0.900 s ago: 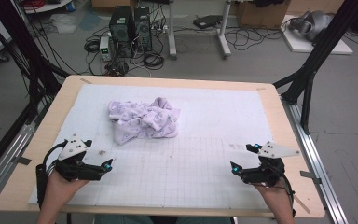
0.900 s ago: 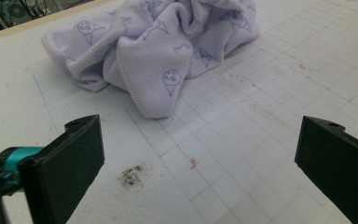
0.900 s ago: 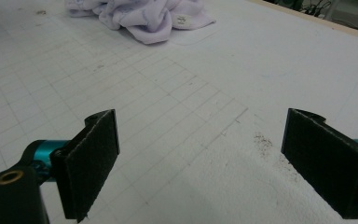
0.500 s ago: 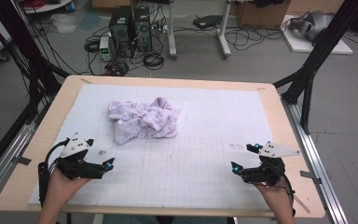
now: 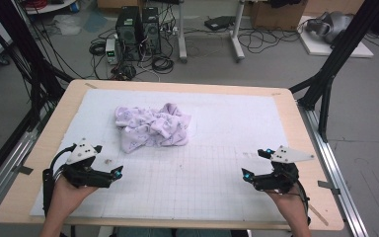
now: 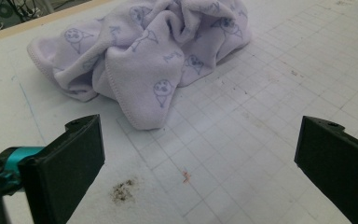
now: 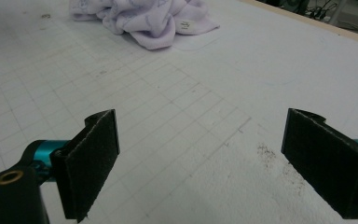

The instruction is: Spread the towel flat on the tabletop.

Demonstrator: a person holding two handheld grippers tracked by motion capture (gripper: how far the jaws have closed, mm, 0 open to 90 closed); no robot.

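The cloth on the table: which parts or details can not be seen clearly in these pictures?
- Cloth underside and inner layers: hidden by its own crumpled folds, all views.
- Its full shape and size: bunched up, cannot tell.
- Far side: cut off by the top edge in the left gripper view and right gripper view.
- Printed figures: too small in the high view.

White gridded mat (image 5: 217,168) on wooden table (image 5: 296,118); dark smudge (image 6: 123,190) on mat; computer towers (image 5: 138,24) on floor beyond.

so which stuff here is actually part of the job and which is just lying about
Part of the job:
- crumpled lilac cloth
- left gripper, open
- right gripper, open
- white grid mat

Just lying about:
- computer towers on the floor
- cables
- cardboard box
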